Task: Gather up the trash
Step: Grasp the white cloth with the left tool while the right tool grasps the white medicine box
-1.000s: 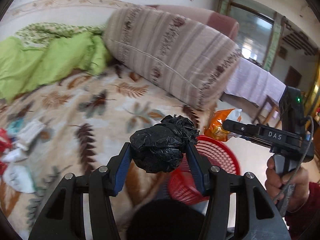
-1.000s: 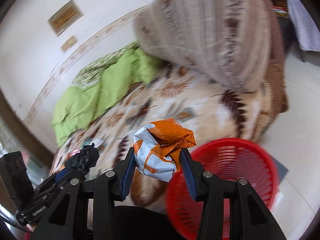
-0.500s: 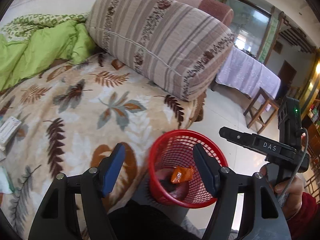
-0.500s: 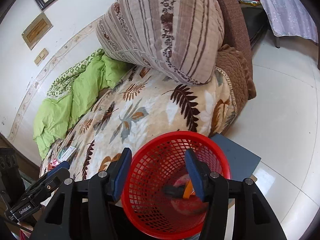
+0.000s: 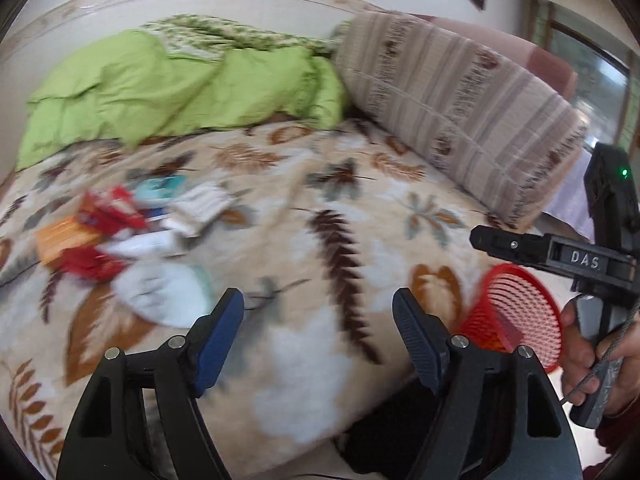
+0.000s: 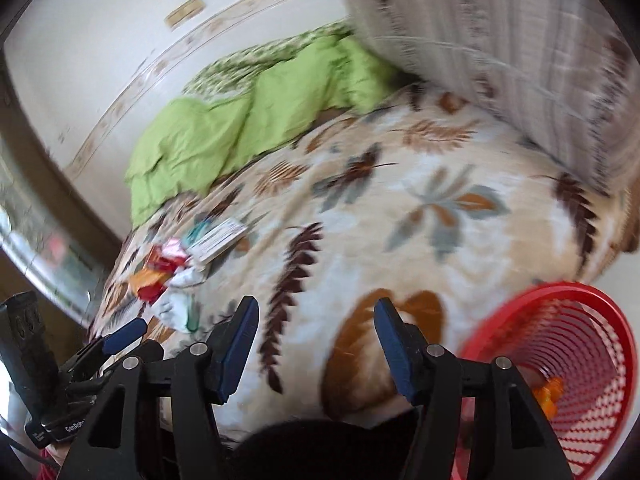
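My left gripper is open and empty above the leaf-patterned blanket. My right gripper is open and empty too; it shows at the right of the left wrist view. A pile of trash, red, orange and white wrappers and a white box, lies on the blanket at the left; it also shows in the right wrist view. The red mesh basket stands on the floor at the bed's edge with an orange wrapper inside; it also shows in the left wrist view.
A green quilt lies at the back of the bed. A big striped bolster lies along the right side. The other hand-held gripper appears at the lower left of the right wrist view.
Both grippers opened and dropped the black bag and the orange-white wrapper into the basket. Both views have since swung left from the basket toward the trash pile; the frames are motion-blurred.
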`<state>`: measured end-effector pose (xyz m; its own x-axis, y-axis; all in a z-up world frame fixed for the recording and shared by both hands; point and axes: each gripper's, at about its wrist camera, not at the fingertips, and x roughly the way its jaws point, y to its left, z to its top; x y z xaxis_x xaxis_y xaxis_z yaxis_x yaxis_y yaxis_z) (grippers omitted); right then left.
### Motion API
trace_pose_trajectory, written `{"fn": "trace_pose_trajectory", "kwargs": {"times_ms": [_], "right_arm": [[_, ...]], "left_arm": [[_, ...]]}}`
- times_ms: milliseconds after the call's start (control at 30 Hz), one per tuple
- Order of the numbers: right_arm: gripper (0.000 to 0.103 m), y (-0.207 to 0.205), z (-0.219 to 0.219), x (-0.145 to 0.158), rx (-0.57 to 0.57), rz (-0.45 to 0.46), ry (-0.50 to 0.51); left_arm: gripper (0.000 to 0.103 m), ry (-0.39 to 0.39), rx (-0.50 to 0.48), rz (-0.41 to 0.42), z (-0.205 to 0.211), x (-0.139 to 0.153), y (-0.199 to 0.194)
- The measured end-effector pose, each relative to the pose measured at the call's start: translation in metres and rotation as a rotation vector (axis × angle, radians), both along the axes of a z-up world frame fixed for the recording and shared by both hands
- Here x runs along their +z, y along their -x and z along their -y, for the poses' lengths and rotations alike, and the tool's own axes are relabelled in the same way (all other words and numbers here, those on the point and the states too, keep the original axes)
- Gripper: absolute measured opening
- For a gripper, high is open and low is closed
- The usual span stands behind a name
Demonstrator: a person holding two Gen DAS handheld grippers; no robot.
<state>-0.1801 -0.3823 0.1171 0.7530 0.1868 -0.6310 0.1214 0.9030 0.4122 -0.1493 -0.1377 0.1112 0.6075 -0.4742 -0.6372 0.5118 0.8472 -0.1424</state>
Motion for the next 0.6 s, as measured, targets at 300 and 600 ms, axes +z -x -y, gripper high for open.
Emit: {"fn": "trace_pose_trajectory", "kwargs": {"times_ms": [300, 600], "right_arm": [[0.066, -0.076, -0.084, -0.015, 0.126, 0.01, 0.019], [0.067, -0.083, -0.092, -0.019, 0.134, 0.027, -0.012]], "left_arm": [[0.08, 0.021, 0.342, -0.05, -0.098, -0.029, -0.066], [0.074, 0.076, 0.292, -0.209, -0.09, -0.062, -0.123]]}}
